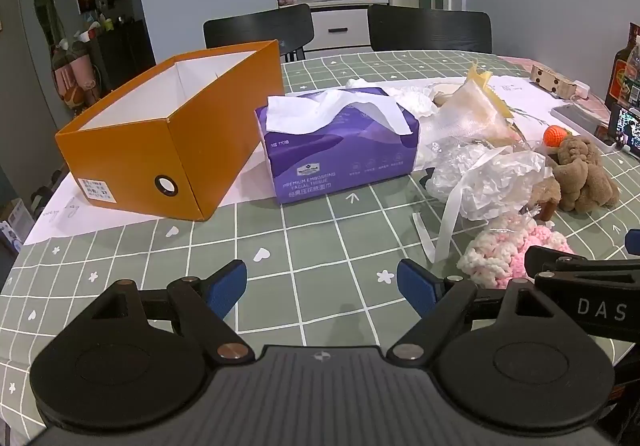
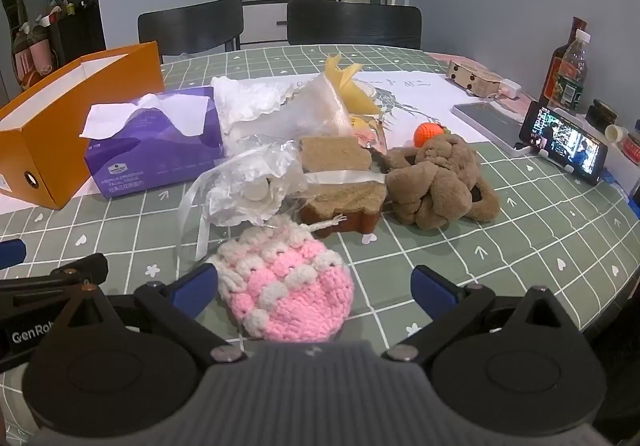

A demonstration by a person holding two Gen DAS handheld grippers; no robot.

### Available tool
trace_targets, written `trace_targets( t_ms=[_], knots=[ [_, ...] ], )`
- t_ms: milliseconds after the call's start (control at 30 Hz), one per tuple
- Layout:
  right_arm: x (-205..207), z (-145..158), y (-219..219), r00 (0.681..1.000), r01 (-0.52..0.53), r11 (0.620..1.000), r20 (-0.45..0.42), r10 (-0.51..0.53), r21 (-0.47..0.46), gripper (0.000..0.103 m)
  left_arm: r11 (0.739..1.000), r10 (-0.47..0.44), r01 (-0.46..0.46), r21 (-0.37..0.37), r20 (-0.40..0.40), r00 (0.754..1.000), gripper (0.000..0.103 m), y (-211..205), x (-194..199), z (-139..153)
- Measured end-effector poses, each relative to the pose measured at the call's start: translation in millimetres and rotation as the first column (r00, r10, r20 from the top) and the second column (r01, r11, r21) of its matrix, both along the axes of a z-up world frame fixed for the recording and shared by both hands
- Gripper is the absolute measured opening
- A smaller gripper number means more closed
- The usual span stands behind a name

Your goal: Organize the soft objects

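An orange open box (image 1: 132,149) (image 2: 60,149) with a white inside stands at the table's left. Beside it lies a purple tissue pack (image 1: 340,149) (image 2: 156,149). To the right is a heap of crinkled clear plastic wrap (image 1: 484,177) (image 2: 248,185), a brown plush toy (image 1: 584,177) (image 2: 436,181) and a tan sponge-like block (image 2: 340,181). A pink and white crocheted pouch (image 2: 288,290) (image 1: 516,258) lies nearest. My right gripper (image 2: 314,290) is open, its fingers either side of the pouch without touching it. My left gripper (image 1: 322,288) is open over bare tablecloth.
A green checked tablecloth (image 1: 320,246) covers the round table. At the far right stand a phone on a stand (image 2: 564,141), bottles (image 2: 568,69) and a small orange ball (image 2: 428,133). Two dark chairs (image 1: 428,29) stand behind the table.
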State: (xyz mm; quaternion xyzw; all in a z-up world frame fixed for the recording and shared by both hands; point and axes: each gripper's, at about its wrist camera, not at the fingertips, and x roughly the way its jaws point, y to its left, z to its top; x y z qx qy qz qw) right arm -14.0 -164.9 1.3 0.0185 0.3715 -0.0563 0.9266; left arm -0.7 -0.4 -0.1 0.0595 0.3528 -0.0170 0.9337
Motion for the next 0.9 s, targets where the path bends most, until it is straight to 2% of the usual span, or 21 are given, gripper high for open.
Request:
trace_targets(
  t_ms=[900],
  knots=[
    [-1.8,1.0,-0.9,1.0,0.0,1.0,0.0,0.0,0.0,0.1,1.0,0.004,-0.004,-0.002,-0.001,1.0,0.099,1.5,-1.3,1.3]
  ],
)
